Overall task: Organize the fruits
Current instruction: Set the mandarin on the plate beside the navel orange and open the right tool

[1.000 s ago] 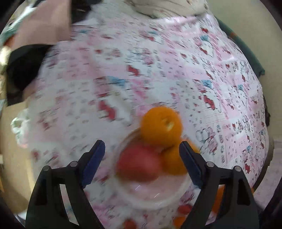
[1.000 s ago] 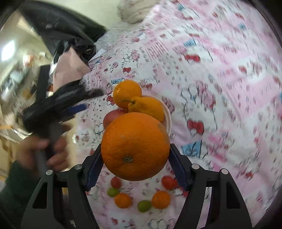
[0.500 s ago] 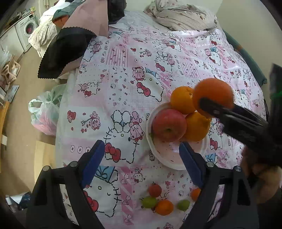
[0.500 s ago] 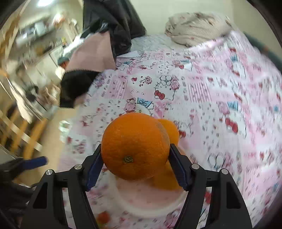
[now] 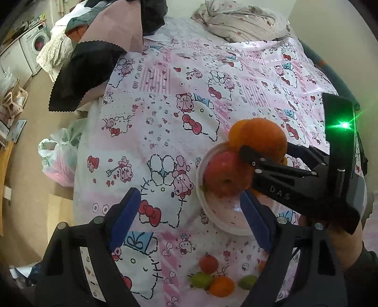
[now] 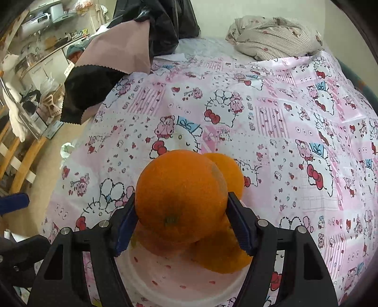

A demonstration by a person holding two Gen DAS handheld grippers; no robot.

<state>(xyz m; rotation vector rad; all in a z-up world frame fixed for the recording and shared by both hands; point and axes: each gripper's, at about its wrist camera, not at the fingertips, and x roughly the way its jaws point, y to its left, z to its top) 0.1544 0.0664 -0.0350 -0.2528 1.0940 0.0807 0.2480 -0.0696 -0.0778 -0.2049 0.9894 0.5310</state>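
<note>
Orange (image 6: 180, 197) clamped in right gripper (image 6: 182, 223), above crowded bowl (image 6: 165, 281). Release risk: rolls off the pile beneath. Left gripper (image 5: 189, 219) open, empty, just beside.

A pink cartoon cloth (image 5: 165, 99) covers the table; crumpled beige fabric (image 5: 241, 21) at twelve o'clock — dark clothes (image 5: 94, 54) at ten, plastic bag (image 5: 59, 158) at nine.

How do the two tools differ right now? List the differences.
The right tool is shut on a large orange; the left tool is open and holds nothing. The right tool hangs over the white bowl of fruit; the left tool sits back from the bowl, above the tablecloth. Both have black frames and blue finger pads.
</note>
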